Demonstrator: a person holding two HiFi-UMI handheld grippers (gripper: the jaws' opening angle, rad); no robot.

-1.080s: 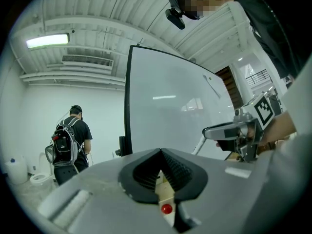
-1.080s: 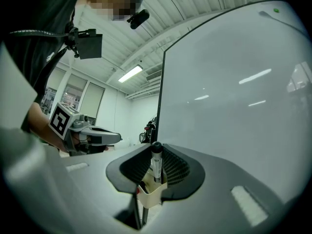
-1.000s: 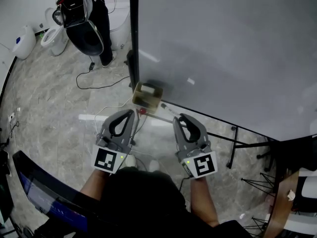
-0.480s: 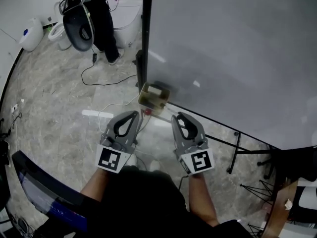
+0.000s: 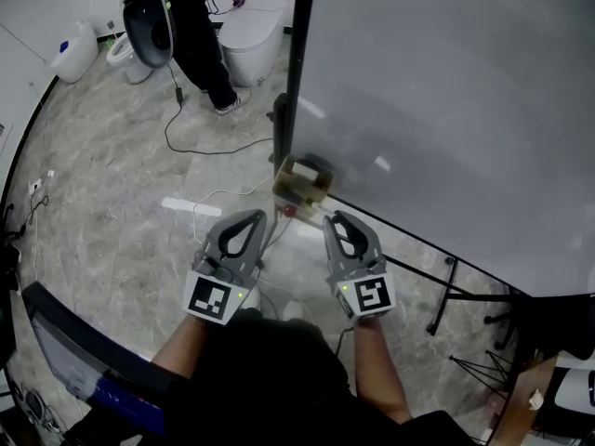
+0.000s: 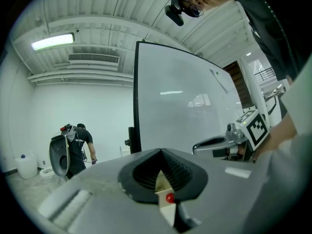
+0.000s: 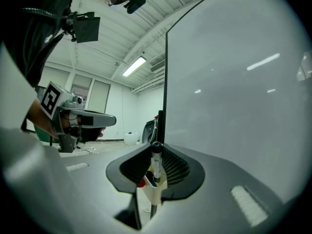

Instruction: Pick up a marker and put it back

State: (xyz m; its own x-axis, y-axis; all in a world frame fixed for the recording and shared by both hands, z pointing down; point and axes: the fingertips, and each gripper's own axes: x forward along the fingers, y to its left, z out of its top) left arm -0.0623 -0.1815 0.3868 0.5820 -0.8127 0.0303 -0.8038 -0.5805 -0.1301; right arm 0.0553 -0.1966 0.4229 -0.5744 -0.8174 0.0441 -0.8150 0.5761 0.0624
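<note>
A tall whiteboard [image 5: 446,110] stands ahead, with a cream marker holder [image 5: 299,182] at its lower left corner. My right gripper [image 5: 328,219] is just below the holder and is shut on a white marker with a black cap [image 5: 314,216]. In the right gripper view this marker [image 7: 156,162] stands upright between the jaws, in front of the holder [image 7: 155,189], which holds a red and a blue marker. My left gripper [image 5: 257,215] hangs beside it, shut and empty. Through its loop I see the holder [image 6: 163,186] and a red cap [image 6: 169,198].
A person [image 5: 200,26] with a backpack device stands on the marble floor at the back left. A cable [image 5: 214,147] trails toward the board. The whiteboard's black stand legs [image 5: 446,277] spread to my right. A dark screen edge [image 5: 65,342] is near my left elbow.
The head view has shifted, so the board and the holder sit further right and lower. Both grippers stay close below the holder. The person at the back has moved.
</note>
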